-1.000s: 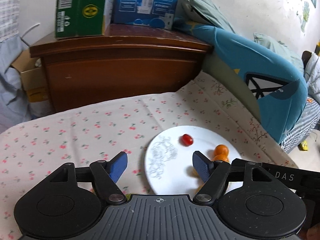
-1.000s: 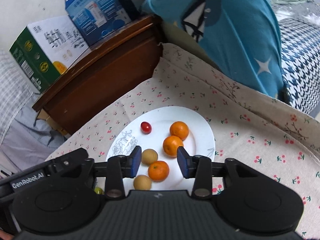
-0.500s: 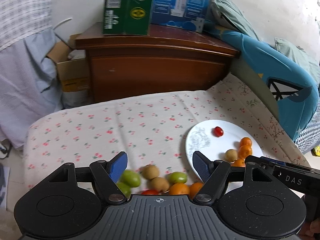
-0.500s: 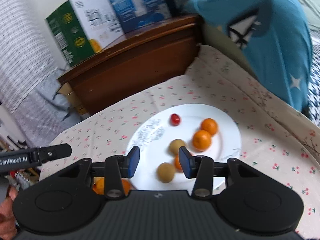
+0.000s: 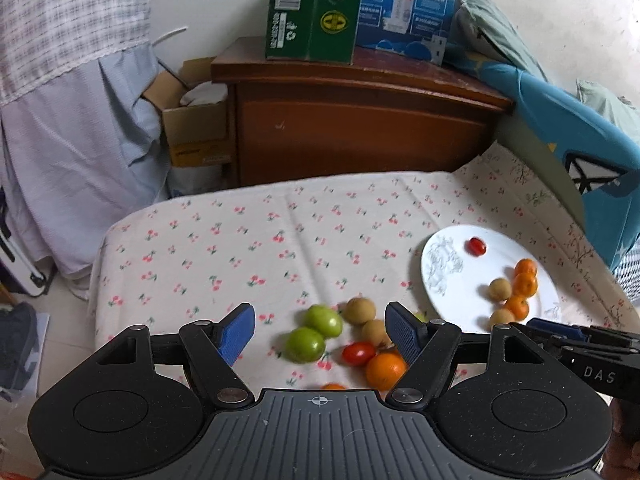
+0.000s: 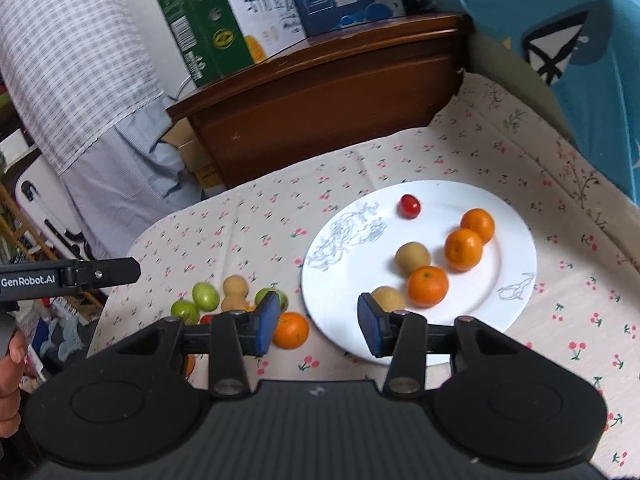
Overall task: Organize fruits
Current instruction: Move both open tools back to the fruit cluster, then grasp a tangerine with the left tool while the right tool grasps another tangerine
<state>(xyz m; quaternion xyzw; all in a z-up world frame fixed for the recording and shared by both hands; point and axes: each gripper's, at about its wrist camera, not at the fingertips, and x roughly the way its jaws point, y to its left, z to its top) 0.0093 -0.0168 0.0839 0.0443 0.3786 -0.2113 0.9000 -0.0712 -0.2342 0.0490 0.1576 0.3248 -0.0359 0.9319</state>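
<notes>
A white plate (image 6: 516,236) (image 5: 452,288) on the cherry-print cloth holds three tangerines (image 6: 427,286), two brown longans (image 6: 413,257) and a cherry tomato (image 6: 410,205). Left of the plate lies a loose pile: green fruits (image 5: 306,345), longans (image 5: 360,311), a cherry tomato (image 5: 358,353) and a tangerine (image 5: 385,369) (image 6: 291,330). My left gripper (image 5: 318,332) is open and empty, hovering over the pile. My right gripper (image 6: 318,322) is open and empty, above the plate's near-left rim.
A wooden cabinet (image 5: 360,128) with a green box (image 5: 312,8) and a blue box (image 5: 408,4) stands behind the table. A blue cushion (image 6: 568,56) borders the right side. A cardboard box (image 5: 196,128) and hanging cloth (image 5: 76,140) are at the left.
Both grippers have drawn back and swung left. The loose pile has come into the left wrist view, between the open fingers. The right gripper has moved off the plate's fruit to its left rim.
</notes>
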